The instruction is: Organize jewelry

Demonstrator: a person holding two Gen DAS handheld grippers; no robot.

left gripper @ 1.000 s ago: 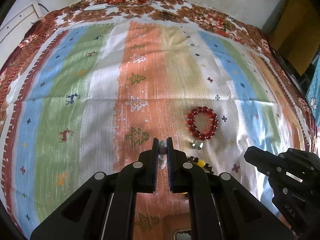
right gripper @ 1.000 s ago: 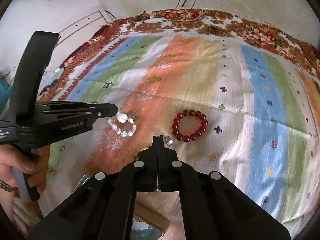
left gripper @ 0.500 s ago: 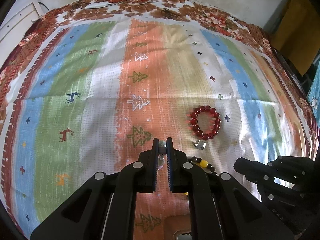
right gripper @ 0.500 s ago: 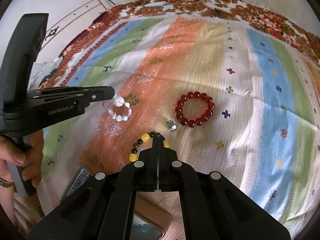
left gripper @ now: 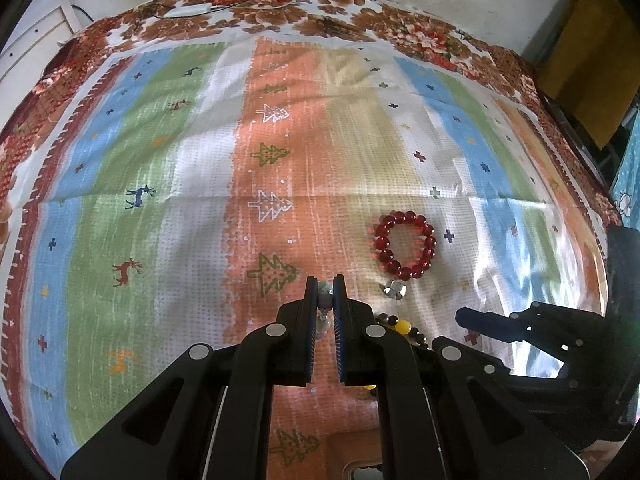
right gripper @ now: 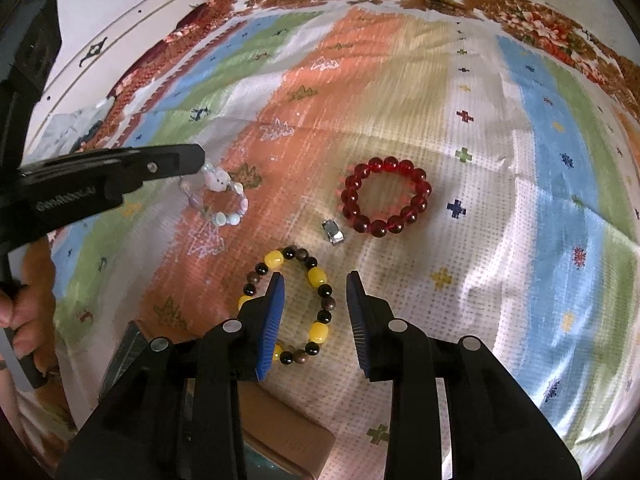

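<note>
The right gripper (right gripper: 316,278) hovers with jaws released astride the yellow-and-dark bracelet (right gripper: 288,306), while the left gripper (left gripper: 325,289) grasps the pale bracelet (right gripper: 216,196).

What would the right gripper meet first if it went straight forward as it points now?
Probably the yellow bracelet: the open right gripper has one side of it between its fingers. Depth is unclear.

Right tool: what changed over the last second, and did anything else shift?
The right tool went from shut to open and dropped toward the yellow and dark bead bracelet, its fingers now around one side. The left tool stayed shut on the pale bead bracelet. Red bracelet and silver charm stayed put.
</note>
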